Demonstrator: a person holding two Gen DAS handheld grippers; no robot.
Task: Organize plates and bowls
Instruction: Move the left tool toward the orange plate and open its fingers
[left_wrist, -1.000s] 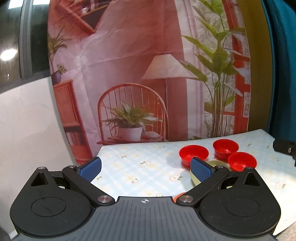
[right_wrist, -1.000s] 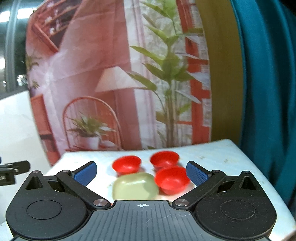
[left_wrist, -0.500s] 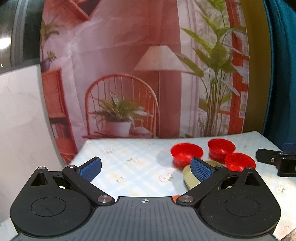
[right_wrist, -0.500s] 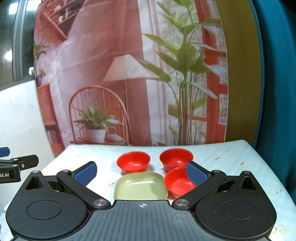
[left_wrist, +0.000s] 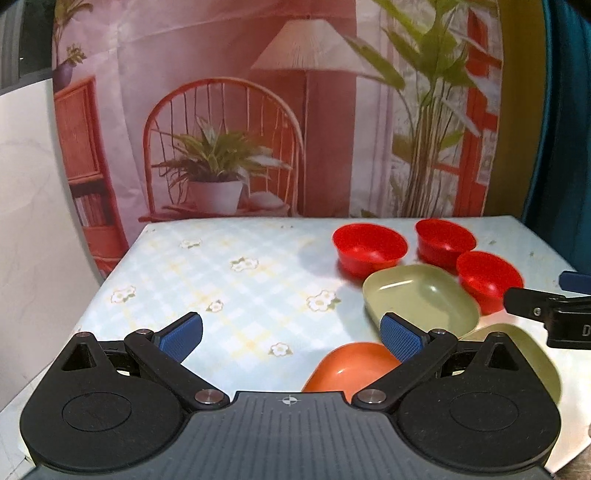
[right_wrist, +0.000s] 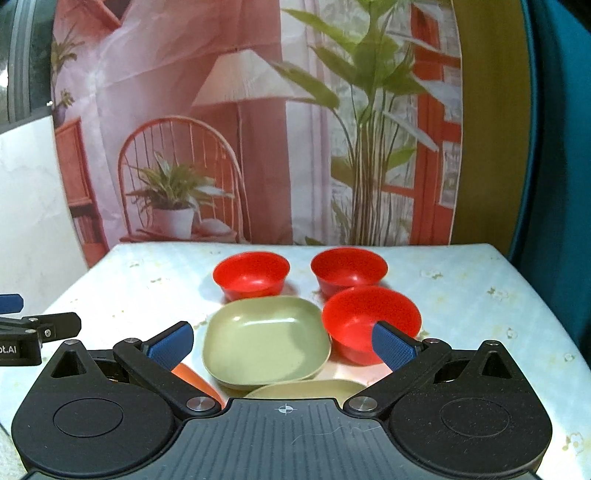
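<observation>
Three red bowls stand on the table: one at the far left, one at the far right, one nearer. A pale green squarish plate lies in front of them, with a second green plate and an orange plate close under my right gripper, which hangs open and holds nothing. In the left wrist view the same red bowls, green plate and orange plate lie to the right of my open, unloaded left gripper.
The table has a light checked cloth with small flowers. A printed backdrop hangs behind its far edge, a teal curtain at the right. The right gripper's tip shows at the left wrist view's right edge.
Both grippers have tilted down and moved closer to the table. The orange plate and second green plate have come into view. Both stay open.
</observation>
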